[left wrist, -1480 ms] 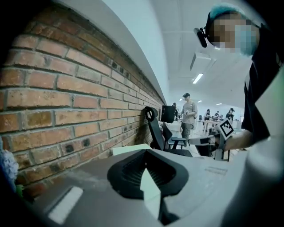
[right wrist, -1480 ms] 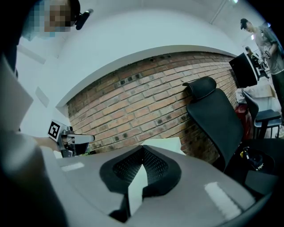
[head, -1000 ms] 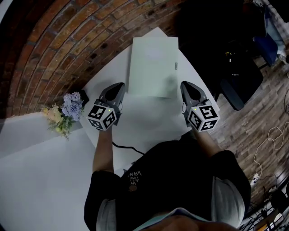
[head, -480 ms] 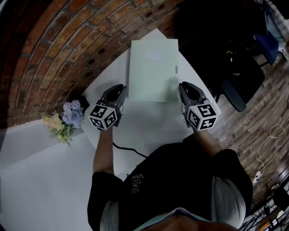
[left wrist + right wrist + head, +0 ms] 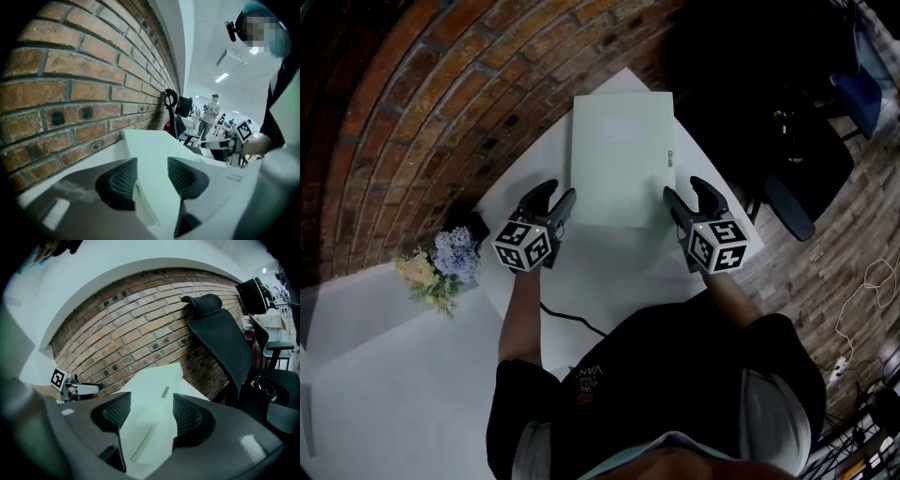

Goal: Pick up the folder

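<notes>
Uneven light, wide-angle optics, dark corners in all three views.
Head view: the white surface (image 5: 609, 272) and pale folder (image 5: 622, 159) are evenly lit from overhead with only soft, short shadows. The brick wall (image 5: 422, 84) falls dim toward the upper left, and the person's black top (image 5: 675, 375) shows almost no detail. Left gripper view: ceiling lights (image 5: 221, 77) are overexposed and wash out the far room. Brick courses bow outward, and the near foreground is soft. Right gripper view: heavy round vignette, with a smeared blur along the left edge.

A brick wall (image 5: 441, 84) backs the white table (image 5: 614, 267), a black chair (image 5: 220, 343) beside it.
</notes>
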Demonstrator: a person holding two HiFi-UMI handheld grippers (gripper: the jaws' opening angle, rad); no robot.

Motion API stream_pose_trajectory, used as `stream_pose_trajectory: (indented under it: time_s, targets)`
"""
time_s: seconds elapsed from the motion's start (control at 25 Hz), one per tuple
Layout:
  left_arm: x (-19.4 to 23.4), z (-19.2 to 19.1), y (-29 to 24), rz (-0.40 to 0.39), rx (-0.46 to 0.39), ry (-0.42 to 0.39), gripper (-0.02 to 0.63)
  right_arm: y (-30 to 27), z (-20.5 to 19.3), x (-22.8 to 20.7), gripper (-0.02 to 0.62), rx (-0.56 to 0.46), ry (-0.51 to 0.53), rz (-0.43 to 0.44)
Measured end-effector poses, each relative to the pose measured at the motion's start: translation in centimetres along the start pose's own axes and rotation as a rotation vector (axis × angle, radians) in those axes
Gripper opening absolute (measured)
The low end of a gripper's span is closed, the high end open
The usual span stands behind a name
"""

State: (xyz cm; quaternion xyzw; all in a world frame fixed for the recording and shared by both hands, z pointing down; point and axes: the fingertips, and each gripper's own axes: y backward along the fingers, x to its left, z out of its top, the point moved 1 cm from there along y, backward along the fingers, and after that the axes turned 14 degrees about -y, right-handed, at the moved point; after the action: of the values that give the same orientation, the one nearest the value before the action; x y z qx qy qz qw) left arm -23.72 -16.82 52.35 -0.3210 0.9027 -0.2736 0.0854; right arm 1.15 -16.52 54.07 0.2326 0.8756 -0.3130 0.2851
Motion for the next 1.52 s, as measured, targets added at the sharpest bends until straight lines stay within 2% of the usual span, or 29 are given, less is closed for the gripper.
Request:
stream_pose_trajectory:
  time_s: [0.08, 0.36, 0.56, 0.72, 0.96, 1.2, 1.52]
  targets:
    - [0.2, -0.2, -0.6, -0.006, 0.008, 0.002, 0.198, -0.5, -0.1, -0.3, 0.290, 0.012, -0.018, -0.003]
    - [0.8, -1.1, -2.6, -0.018, 0.025, 0.036, 0.268, -2.0, -0.8, -1.2, 0.330, 0.068, -0.049, -0.017]
    - [1.0, -1.9, -3.9, -0.044, 0.033, 0.083, 0.317, -3.5, -1.4, -1.4, 0.400, 0.113, -0.092, -0.001]
    - [1.1, -2.8, -4.7, -0.063, 0.041, 0.126, 0.346, -4.3, -1.9, -1.6, 0.412, 0.145, -0.103, -0.002]
    - [1.6, -4.2, -5.5, -0.080, 0.059, 0.193, 0.356, -5.5, -2.4, -1.7, 0.420, 0.184, -0.119, 0.008]
    - [1.2, -4.5, -6.5, -0.125, 0.070, 0.218, 0.360, -6.5, -2.8, -1.6, 0.420, 0.223, -0.125, 0.022]
    - [1.3, -5.0, -7.1, -0.164, 0.097, 0.302, 0.383, -7.6, -3.4, -1.8, 0.420, 0.270, -0.192, 0.036]
